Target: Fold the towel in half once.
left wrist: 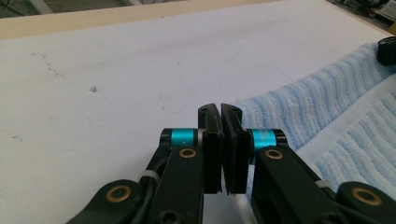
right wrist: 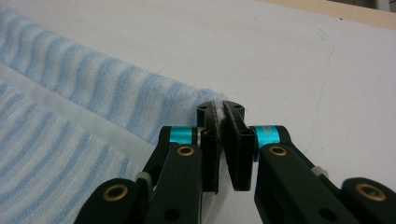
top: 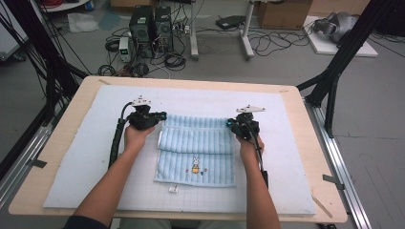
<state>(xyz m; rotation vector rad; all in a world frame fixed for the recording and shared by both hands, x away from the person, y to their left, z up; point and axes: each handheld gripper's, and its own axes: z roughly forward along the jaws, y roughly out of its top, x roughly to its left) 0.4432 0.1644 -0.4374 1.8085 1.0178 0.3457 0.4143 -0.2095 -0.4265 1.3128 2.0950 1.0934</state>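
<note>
A light blue striped towel lies folded on the white mat, with a small rabbit picture on its near layer. My left gripper sits at the towel's far left corner. In the left gripper view this gripper is shut; no cloth shows between the jaws, and the towel starts just right of them. My right gripper is at the far right corner. Seen from the right gripper view, it is shut on the towel's corner, with white cloth pinched between the jaws.
The mat covers most of a wooden table. A small white tag lies on the mat near the towel's front edge. Black frame posts stand at the table's right, and computers and cables rest on the floor beyond.
</note>
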